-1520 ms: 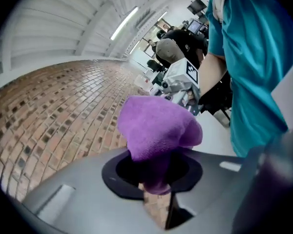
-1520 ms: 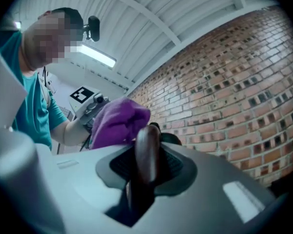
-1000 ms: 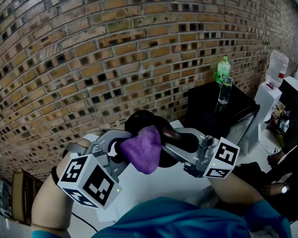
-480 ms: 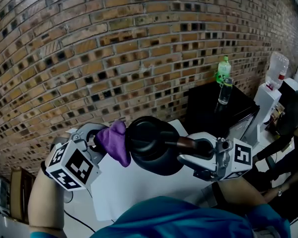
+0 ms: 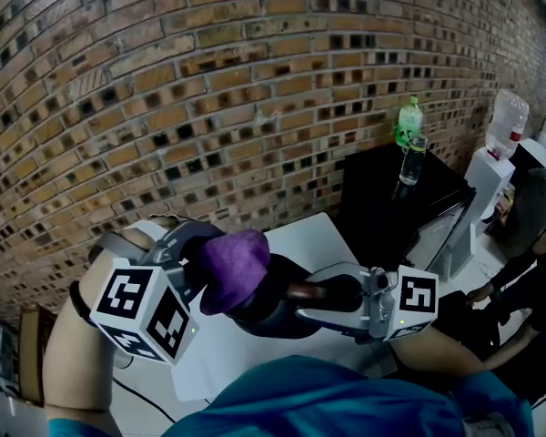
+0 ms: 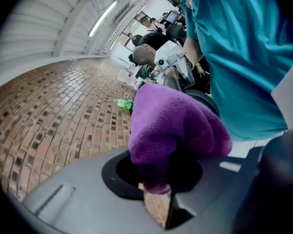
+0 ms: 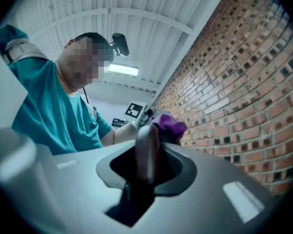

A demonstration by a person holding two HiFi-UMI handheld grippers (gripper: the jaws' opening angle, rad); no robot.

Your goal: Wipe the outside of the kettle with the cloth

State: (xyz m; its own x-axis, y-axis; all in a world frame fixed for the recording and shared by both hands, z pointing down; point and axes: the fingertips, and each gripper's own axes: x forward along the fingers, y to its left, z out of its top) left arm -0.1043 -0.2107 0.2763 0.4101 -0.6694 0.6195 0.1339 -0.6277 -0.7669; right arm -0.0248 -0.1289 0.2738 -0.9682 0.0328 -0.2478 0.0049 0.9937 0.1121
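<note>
In the head view, the black kettle [image 5: 275,309] is held in the air over the white table [image 5: 302,237], lying roughly sideways. My right gripper [image 5: 338,295] is shut on its dark handle [image 5: 320,290], which also shows between the jaws in the right gripper view [image 7: 147,143]. My left gripper [image 5: 203,276] is shut on a bunched purple cloth [image 5: 232,264], which is pressed on the kettle's upper left side. The cloth [image 6: 178,128] fills the left gripper view and hides most of the kettle [image 6: 207,100] behind it.
A brick wall [image 5: 209,89] runs close behind the table. A black cabinet [image 5: 382,189] at the right carries a green bottle [image 5: 409,122] and a clear bottle [image 5: 412,164]. Further right are a water dispenser [image 5: 502,135] and a seated person [image 5: 528,244]. A wooden chair [image 5: 36,353] stands lower left.
The cloth swung from the kettle's front out to its left, and is now back over the kettle's upper side. The kettle and right gripper have dropped slightly and shifted left.
</note>
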